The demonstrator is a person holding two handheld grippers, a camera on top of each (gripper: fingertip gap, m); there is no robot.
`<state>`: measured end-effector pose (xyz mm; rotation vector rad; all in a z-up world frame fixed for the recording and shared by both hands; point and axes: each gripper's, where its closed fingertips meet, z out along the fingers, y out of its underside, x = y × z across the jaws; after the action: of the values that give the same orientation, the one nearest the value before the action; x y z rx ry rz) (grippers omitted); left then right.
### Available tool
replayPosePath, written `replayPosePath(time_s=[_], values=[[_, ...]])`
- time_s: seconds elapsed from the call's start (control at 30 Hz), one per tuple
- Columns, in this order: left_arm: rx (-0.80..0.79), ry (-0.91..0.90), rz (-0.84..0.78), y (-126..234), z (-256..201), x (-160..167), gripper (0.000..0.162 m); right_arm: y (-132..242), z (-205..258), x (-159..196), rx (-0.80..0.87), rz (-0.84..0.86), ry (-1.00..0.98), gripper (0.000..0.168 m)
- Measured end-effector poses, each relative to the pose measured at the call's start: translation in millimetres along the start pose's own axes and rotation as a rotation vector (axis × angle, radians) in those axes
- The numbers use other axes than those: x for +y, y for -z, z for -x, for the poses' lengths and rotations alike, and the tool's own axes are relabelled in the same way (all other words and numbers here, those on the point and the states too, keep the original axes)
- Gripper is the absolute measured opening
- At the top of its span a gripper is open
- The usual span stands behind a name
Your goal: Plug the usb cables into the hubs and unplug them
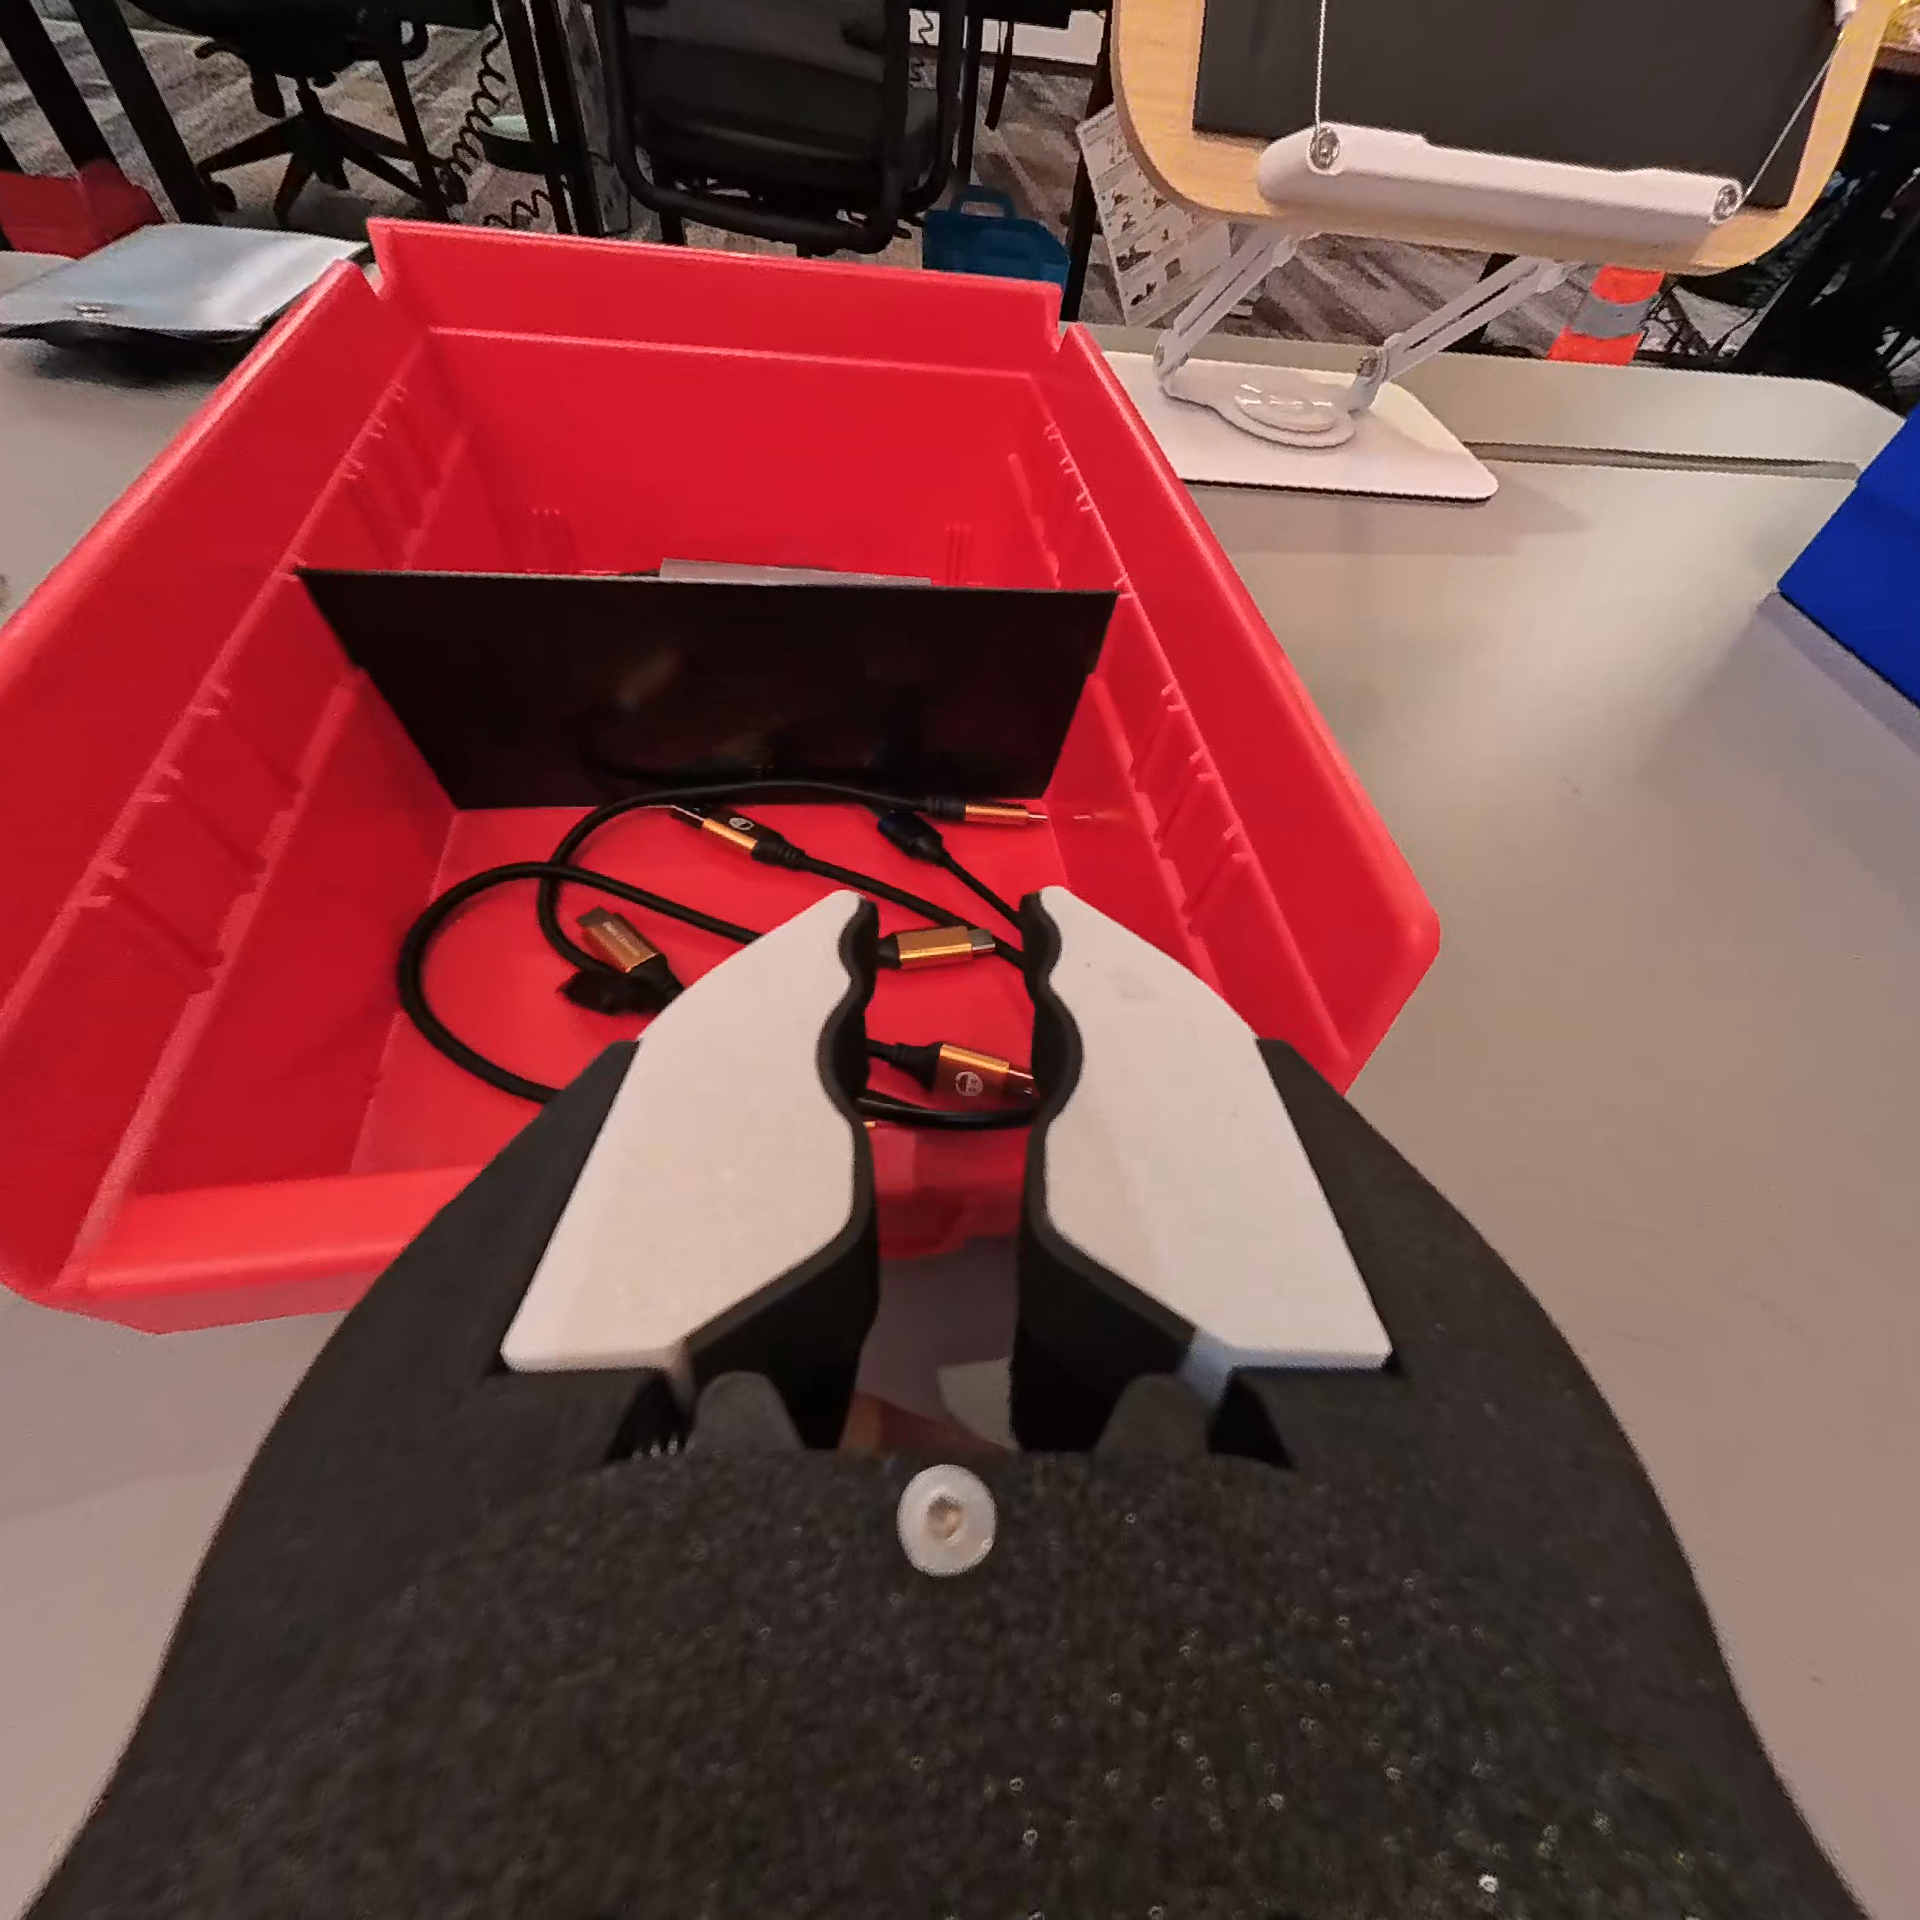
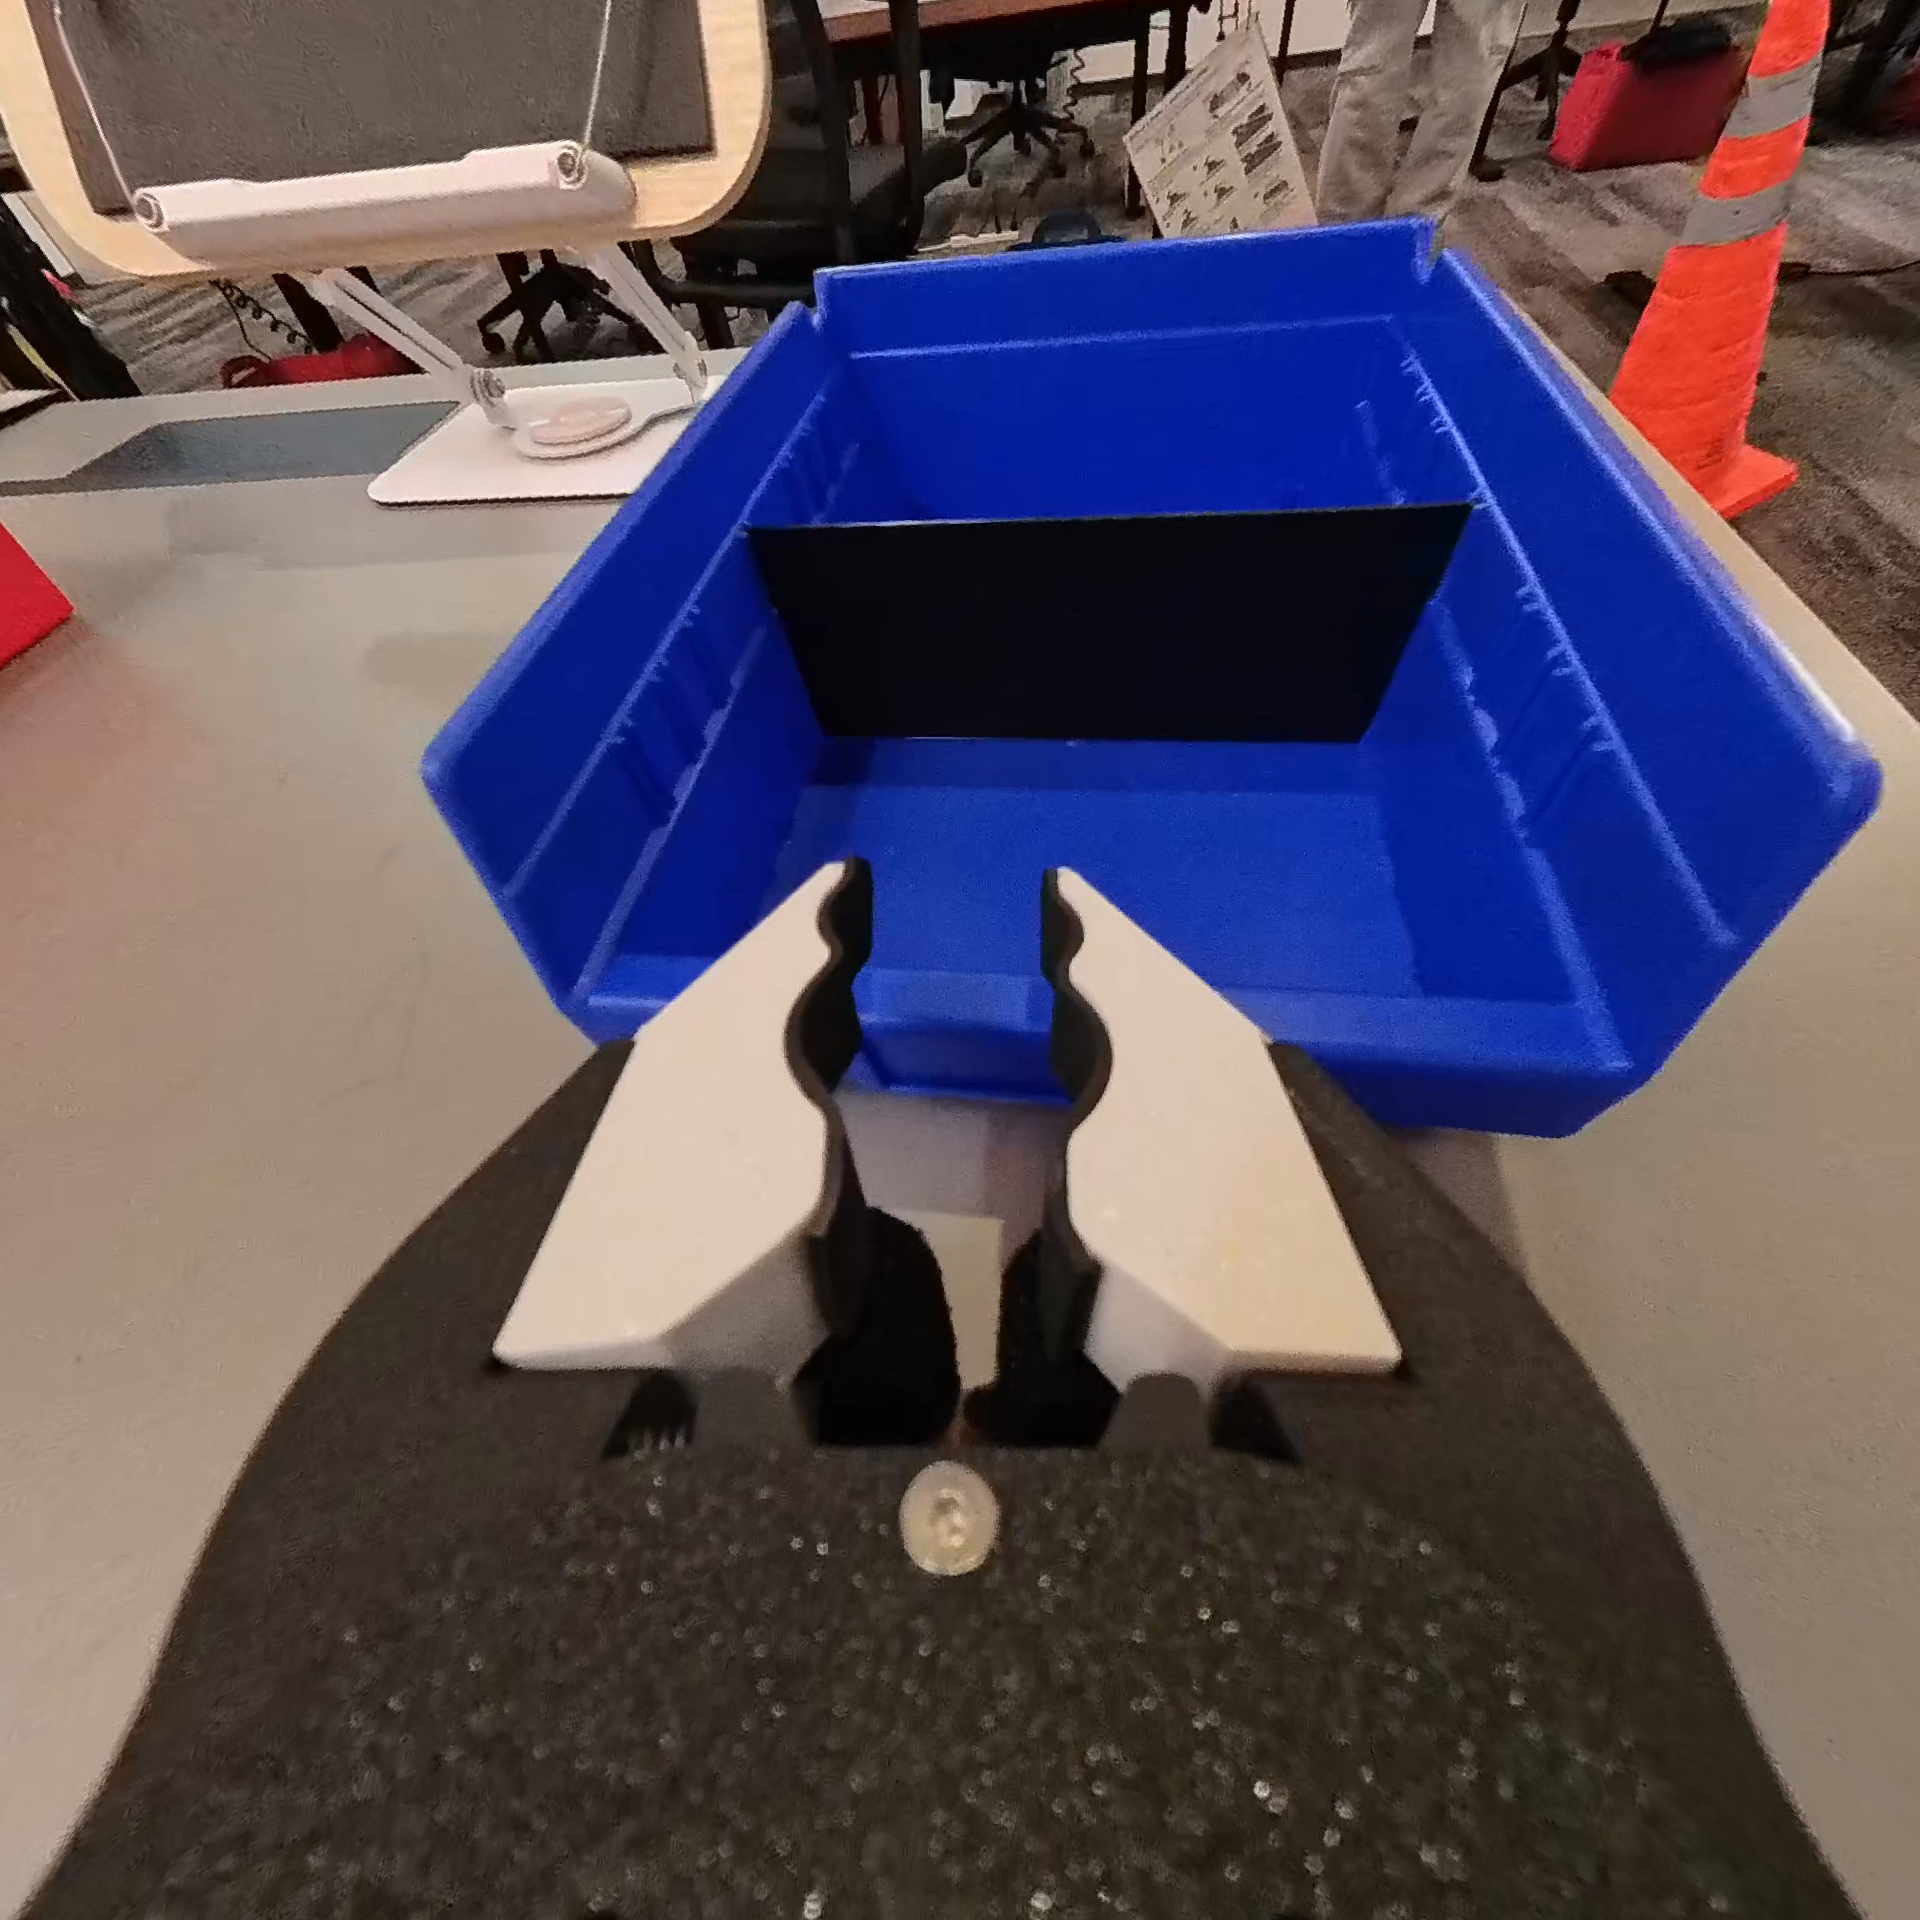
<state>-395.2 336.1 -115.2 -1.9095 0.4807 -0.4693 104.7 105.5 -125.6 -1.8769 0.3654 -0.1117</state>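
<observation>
In the left wrist view a red bin (image 1: 208, 790) stands on the grey table, split by a black divider (image 1: 707, 686). Its near compartment holds several black cables with gold connectors (image 1: 623, 940). My left gripper (image 1: 943, 909) is open and empty, over the bin's front lip above the cables, touching nothing. In the right wrist view a blue bin (image 2: 1621, 644) with a black divider (image 2: 1101, 623) stands on the table; its near compartment shows nothing inside. My right gripper (image 2: 954, 878) is open and empty, its tips over the blue bin's front edge.
A white stand with a wood-framed panel (image 1: 1340, 436) sits at the back between the bins and also shows in the right wrist view (image 2: 540, 436). A grey pouch (image 1: 166, 291) lies back left. An orange cone (image 2: 1725, 260), office chairs and a person's legs are beyond the table. Across from one pair of fingers to the other is roughly 55 cm.
</observation>
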Motion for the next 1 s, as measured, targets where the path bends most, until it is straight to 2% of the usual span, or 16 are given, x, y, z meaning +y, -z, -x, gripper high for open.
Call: replayPosePath(time_s=[0.23,0.3,0.37,0.4,0.53,0.63,0.87,1.0], values=[[0.044,-0.06,-0.057,8,5,-13,0.028,0,4,3,-0.009,0.013,0.016,0.03],[0.22,-0.141,-0.028,13,-11,-10,0.03,0,5,3,-0.01,0.013,0.018,0.031],[0.434,-0.209,0.085,24,-30,10,0.034,-1,5,3,-0.012,0.015,0.017,0.031],[0.459,-0.246,0.126,27,-30,19,0.036,-1,5,3,-0.014,0.017,0.016,0.031],[0.416,-0.38,0.193,24,-18,40,0.044,-2,7,4,-0.021,0.024,0.022,0.031],[0.39,-0.397,0.197,21,-17,38,0.03,-4,11,7,-0.028,0.037,0.038,0.031],[0.339,-0.53,0.171,22,-16,33,0.014,-4,14,8,-0.012,0.042,0.106,0.03],[0.296,-0.501,0.108,23,-10,19,0.002,-4,17,8,-0.017,0.043,0.109,0.03]])
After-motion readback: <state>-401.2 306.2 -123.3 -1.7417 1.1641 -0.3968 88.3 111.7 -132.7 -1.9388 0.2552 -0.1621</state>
